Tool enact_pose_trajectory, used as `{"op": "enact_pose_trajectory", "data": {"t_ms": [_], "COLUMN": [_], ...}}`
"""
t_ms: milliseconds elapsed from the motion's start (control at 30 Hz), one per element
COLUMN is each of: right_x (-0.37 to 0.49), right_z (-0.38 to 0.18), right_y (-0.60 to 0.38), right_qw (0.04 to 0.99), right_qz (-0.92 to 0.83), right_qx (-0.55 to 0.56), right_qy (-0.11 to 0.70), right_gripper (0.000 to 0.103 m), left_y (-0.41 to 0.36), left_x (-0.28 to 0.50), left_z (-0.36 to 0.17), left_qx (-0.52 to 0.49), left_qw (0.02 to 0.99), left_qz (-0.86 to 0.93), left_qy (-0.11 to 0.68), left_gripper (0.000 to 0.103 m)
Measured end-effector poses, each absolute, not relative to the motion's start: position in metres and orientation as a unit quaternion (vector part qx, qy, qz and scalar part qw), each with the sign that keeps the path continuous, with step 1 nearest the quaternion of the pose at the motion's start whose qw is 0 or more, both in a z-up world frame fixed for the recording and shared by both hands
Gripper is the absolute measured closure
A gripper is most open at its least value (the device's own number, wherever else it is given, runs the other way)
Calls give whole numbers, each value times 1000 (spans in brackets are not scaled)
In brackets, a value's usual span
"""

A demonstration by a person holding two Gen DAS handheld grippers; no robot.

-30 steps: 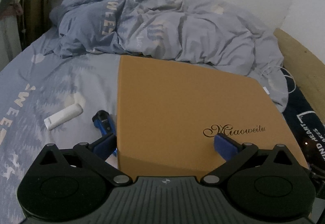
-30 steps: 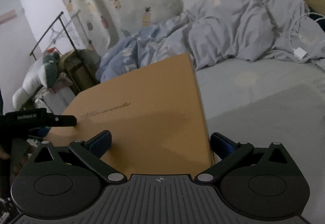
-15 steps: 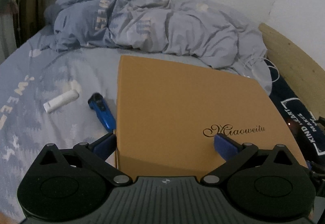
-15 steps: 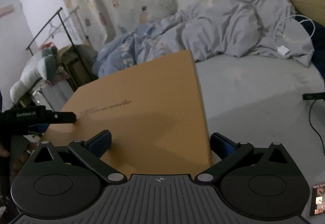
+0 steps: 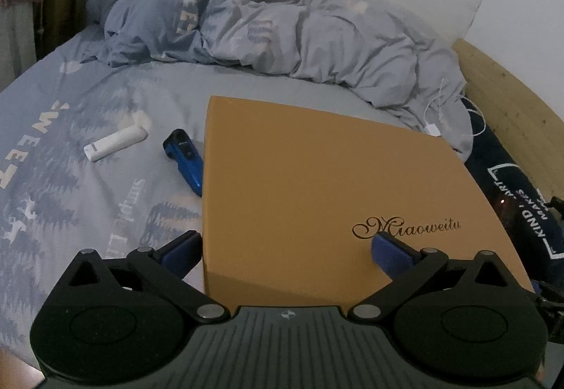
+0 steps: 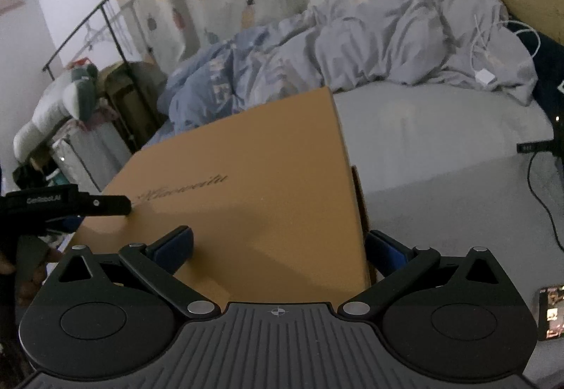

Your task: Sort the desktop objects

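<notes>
Centrally: tan box lid (image 5: 317, 191), on bed (image 5: 70, 149), lifting off its base; left tongs (image 5: 285, 248) and right tongs (image 6: 278, 248) both apart, straddling near corners. Beside: blue device (image 5: 185, 156), white stick (image 5: 114, 142). Next, likely: set lid aside, load items

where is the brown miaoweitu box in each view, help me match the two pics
Left wrist: the brown box fills the centre and right, its script logo at lower right, just above the right blue pad.
Right wrist: the same box sits centre-left, tilted, logo on its left part, near the tip of the left gripper.
Shared landmark: the crumpled grey-blue duvet lies behind the box in both.
</notes>
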State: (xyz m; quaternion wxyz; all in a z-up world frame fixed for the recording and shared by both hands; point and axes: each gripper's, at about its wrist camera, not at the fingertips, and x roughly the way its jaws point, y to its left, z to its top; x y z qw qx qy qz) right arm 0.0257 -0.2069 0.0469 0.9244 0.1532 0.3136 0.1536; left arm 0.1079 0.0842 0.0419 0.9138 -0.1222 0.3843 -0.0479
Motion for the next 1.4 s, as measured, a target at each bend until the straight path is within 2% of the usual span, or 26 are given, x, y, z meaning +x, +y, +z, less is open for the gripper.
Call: {"op": "enact_pose_trajectory", "data": {"t_ms": [800, 1400], "right_x": [15, 39], "right_z": [-2, -21], "right_y": [-213, -209], "right_qw": [918, 914], "right_qz": [132, 126], "right_qx": [162, 163], "right_qy": [337, 350], "right_gripper": [0, 0], "left_y": [69, 64], "left_x": [100, 105], "left_z": [0, -10], "left_qx": [-125, -106], "left_qw": [905, 910], "left_qz": [-52, -36], "left_qy": [403, 399], "left_gripper": [0, 0]}}
